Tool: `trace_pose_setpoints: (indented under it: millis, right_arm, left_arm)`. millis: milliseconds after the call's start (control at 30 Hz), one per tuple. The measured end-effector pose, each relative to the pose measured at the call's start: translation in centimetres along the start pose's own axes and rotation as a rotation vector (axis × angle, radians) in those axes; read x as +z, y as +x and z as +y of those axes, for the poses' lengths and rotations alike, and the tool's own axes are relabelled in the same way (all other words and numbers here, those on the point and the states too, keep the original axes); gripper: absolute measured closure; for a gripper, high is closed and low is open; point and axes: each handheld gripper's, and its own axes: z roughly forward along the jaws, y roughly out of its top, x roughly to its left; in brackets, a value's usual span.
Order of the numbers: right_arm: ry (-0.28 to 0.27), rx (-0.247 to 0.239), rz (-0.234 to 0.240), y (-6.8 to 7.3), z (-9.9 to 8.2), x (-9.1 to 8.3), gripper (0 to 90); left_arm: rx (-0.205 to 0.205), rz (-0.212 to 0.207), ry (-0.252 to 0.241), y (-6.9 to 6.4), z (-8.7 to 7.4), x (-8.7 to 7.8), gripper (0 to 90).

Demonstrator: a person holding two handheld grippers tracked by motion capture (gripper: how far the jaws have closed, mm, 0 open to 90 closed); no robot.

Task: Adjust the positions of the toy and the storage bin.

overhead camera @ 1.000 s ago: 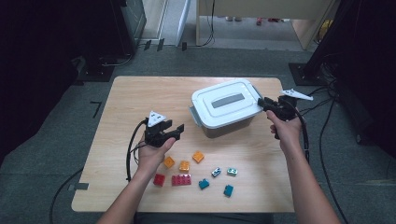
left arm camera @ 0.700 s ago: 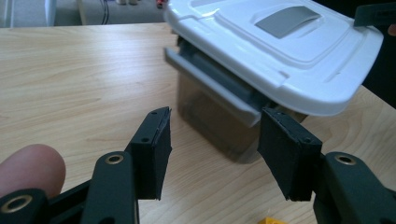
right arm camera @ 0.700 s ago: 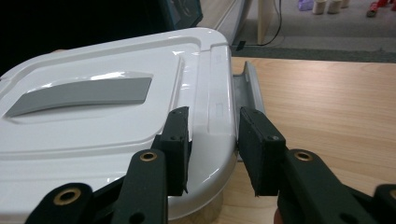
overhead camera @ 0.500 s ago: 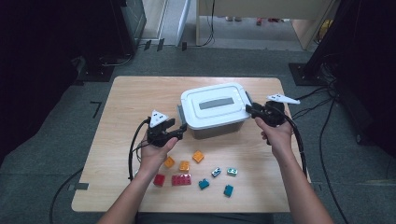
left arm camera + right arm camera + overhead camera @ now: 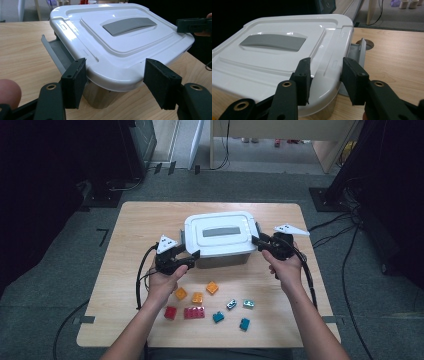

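Observation:
A storage box with a white lid (image 5: 220,232) and a grey handle strip stands mid-table. My left gripper (image 5: 189,254) sits at its front-left corner. In the left gripper view the corner of the lid (image 5: 120,42) lies between the jaws of that gripper (image 5: 116,87), which have just been opening; the right pad (image 5: 160,87) stands clear of it. My right gripper (image 5: 256,240) is at the box's right end. Its jaws (image 5: 328,80) straddle the lid's rim (image 5: 329,62), have just been opening too, and do not press on it.
Grey latch flaps hang open at both ends of the box (image 5: 53,50) (image 5: 359,50). Several small bricks lie on the table (image 5: 140,220) in front of the box: orange ones (image 5: 198,297), red ones (image 5: 194,312), teal ones (image 5: 244,323). Cables trail from both grippers.
The box has slid left from the table's right side to its middle, together with my right gripper, and now reaches my left gripper. The left hand stayed put.

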Motion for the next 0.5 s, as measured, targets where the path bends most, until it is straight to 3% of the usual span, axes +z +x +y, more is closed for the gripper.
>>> trace_pose_setpoints:
  millis: [33, 100, 133, 300, 500]
  right_arm:
    - [0.002, 0.047, 0.013, -0.3, -0.2, 0.4, 53.8]
    - [-0.001, 0.068, 0.023, -0.4, -0.2, 0.5, 51.8]
    - [-0.002, 0.121, 0.046, -0.7, -0.2, 0.9, 50.9]
    - [-0.014, 0.179, 0.048, -0.8, -0.3, 1.3, 52.7]
    - [-0.02, 0.194, 0.046, -0.6, -0.6, 0.9, 55.5]
  left_arm:
    - [-0.002, -0.008, 0.008, 0.2, 0.1, 0.1, 33.4]
    - [-0.004, -0.014, 0.012, 0.2, 0.1, 0.2, 32.3]
    - [-0.01, -0.021, 0.018, 0.4, 0.2, 0.3, 30.0]
    - [-0.034, -0.04, 0.028, 0.8, 0.3, 0.7, 26.2]
    - [-0.028, -0.05, 0.028, 1.2, 0.3, 0.5, 26.6]
